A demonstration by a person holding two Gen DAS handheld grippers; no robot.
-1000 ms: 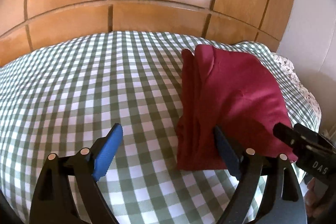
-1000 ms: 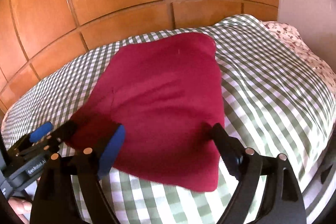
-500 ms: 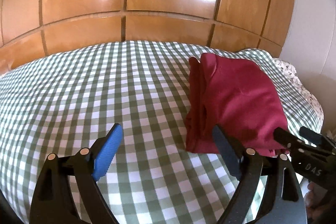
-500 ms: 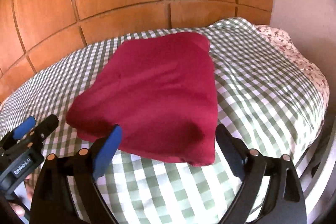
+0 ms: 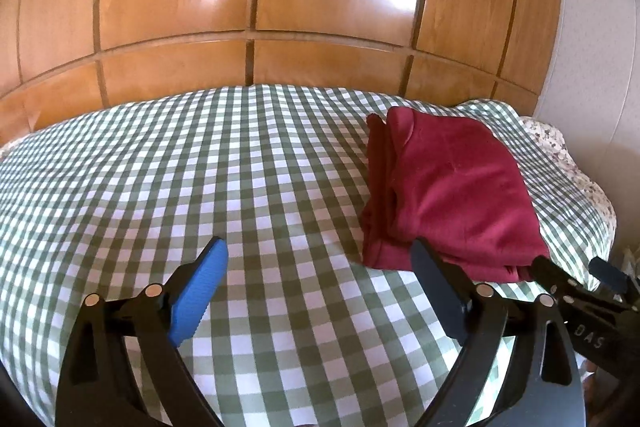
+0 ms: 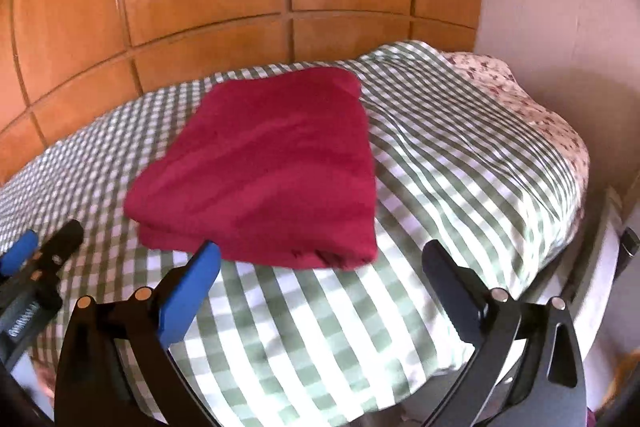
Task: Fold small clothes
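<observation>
A dark red garment [image 5: 448, 191] lies folded into a flat rectangle on the green-and-white checked bedspread [image 5: 200, 179]; it also shows in the right wrist view [image 6: 272, 167]. My left gripper [image 5: 320, 259] is open and empty, held above the bedspread just left of the garment's near edge. My right gripper [image 6: 320, 259] is open and empty, held just short of the garment's near edge. Each gripper shows at the edge of the other's view: the right gripper [image 5: 580, 287] and the left gripper [image 6: 44, 247].
A glossy wooden panelled wall [image 5: 320, 7] stands behind the bed. A floral sheet [image 6: 520, 99] shows at the bed's right corner beside a white wall [image 6: 560, 7]. The bedspread stretches bare to the left of the garment.
Both grippers have drawn back and up from the folded garment, which stays lying on the bed. The jaws stay open.
</observation>
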